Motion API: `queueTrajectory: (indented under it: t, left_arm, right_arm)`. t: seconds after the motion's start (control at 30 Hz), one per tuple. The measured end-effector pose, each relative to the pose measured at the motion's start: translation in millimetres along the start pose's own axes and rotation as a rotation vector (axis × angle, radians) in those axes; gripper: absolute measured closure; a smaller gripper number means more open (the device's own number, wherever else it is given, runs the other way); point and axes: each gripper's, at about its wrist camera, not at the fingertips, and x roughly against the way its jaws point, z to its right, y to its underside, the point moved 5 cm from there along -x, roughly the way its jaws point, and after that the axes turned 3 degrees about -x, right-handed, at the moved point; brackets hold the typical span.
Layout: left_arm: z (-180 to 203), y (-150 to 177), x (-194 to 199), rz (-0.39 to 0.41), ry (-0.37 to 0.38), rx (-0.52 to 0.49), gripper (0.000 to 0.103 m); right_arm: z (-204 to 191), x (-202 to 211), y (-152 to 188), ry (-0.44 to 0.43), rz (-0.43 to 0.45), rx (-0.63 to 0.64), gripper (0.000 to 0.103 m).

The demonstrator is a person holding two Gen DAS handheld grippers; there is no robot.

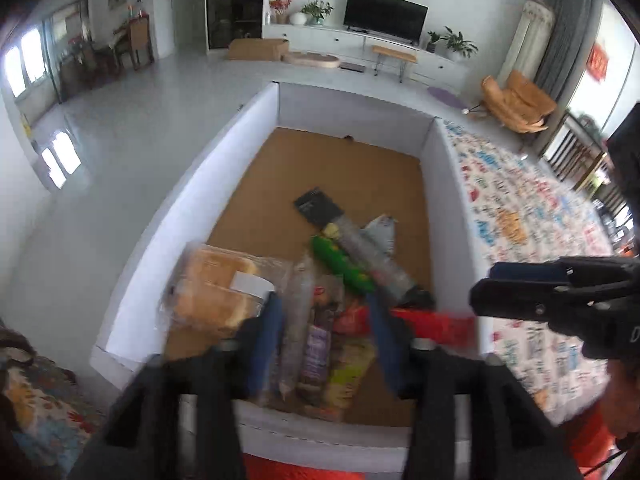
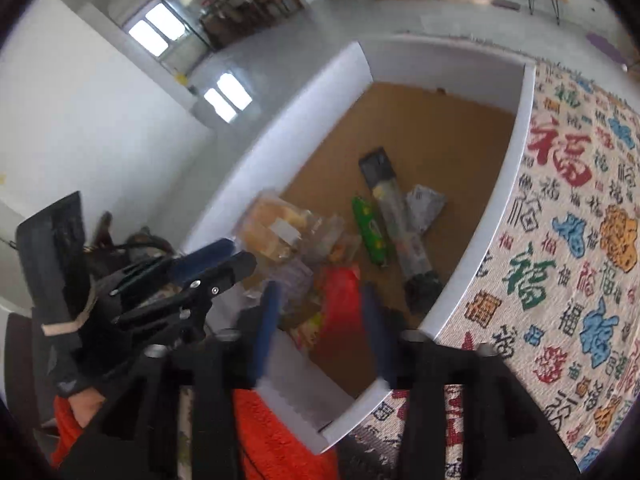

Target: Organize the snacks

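A white-walled cardboard box (image 1: 192, 184) with a brown floor holds several snacks. A bagged bread (image 1: 218, 288), a green packet (image 1: 344, 266), a clear tube pack (image 1: 372, 252), a dark flat pack (image 1: 318, 206) and a red packet (image 1: 436, 322) lie in it. My left gripper (image 1: 324, 320) is open above the near snacks, empty. My right gripper (image 2: 320, 316) is open over the red packet (image 2: 340, 300), holding nothing. It also shows from the side in the left wrist view (image 1: 520, 288). The box (image 2: 496, 208), bread (image 2: 276, 226) and green packet (image 2: 370, 232) show in the right wrist view.
The box stands on a cloth printed with coloured characters (image 1: 520, 208), also in the right wrist view (image 2: 568, 248). An orange-red cloth (image 2: 272, 432) lies by the box's near corner. A TV stand (image 1: 384, 40) and armchair (image 1: 516, 100) stand beyond.
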Motion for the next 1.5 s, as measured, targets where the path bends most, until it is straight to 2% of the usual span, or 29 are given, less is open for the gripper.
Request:
queueTrajectory:
  t: [0.03,0.1,0.17,0.23,0.3,0.4,0.53,0.67,0.93,1.13,1.3,1.43,1.5]
  left_arm:
    - [0.1,0.6,1.2,0.016,-0.022,-0.015,0.033]
    - [-0.7,-2.2,6.8,0.048,-0.074,-0.036,0.024]
    - [0.4,-6.0,14.0,0.084,-0.118,-0.04,0.023]
    - [-2.6,-7.0,23.3,0.11,-0.145,-0.012,0.013]
    - [-11.8,-6.4,31.3,0.134,-0.182,0.031,0.008]
    - [-15.5,-6.0,40.6,0.162,-0.246,0.045,0.007]
    - [-22.2,-1.2,47.6,0.158,-0.335,0.04,0.006]
    - [-23.0,3.4,49.0,0.157,-0.329,0.034,0.006]
    - [-23.6,7.3,52.6,0.168,-0.392,0.023,0.006]
    - [-20.6,7.4,60.3,0.214,-0.449,0.003,0.006]
    - [-20.6,10.0,64.5,0.207,-0.436,0.016,0.005]
    - [-23.6,13.1,63.3,0.17,-0.39,0.041,0.005]
    - [-23.4,13.6,63.4,0.156,-0.365,0.048,0.0]
  right_arm:
    - [3.1,-1.7,1.8,0.011,0.001,0.002,0.052]
    - [3.9,1.5,1.8,0.029,0.011,0.011,0.052]
    - [6.1,8.2,-0.7,0.053,0.033,0.027,0.048]
    - [4.8,17.2,-1.1,0.078,0.06,0.052,0.043]
    - [3.8,23.0,-1.8,0.097,0.077,0.073,0.042]
    - [1.6,29.8,2.0,0.121,0.1,0.091,0.041]
    - [-3.2,31.1,8.3,0.125,0.121,0.108,0.041]
    - [-12.8,33.6,13.5,0.12,0.126,0.127,0.041]
    - [-21.6,29.0,17.3,0.151,0.114,0.169,0.039]
    - [-17.5,23.7,20.8,0.166,0.102,0.151,0.039]
    - [-15.9,22.7,22.3,0.191,0.094,0.147,0.039]
    - [-16.3,23.5,22.5,0.204,0.097,0.147,0.039]
    - [-16.8,23.9,22.2,0.202,0.099,0.147,0.039]
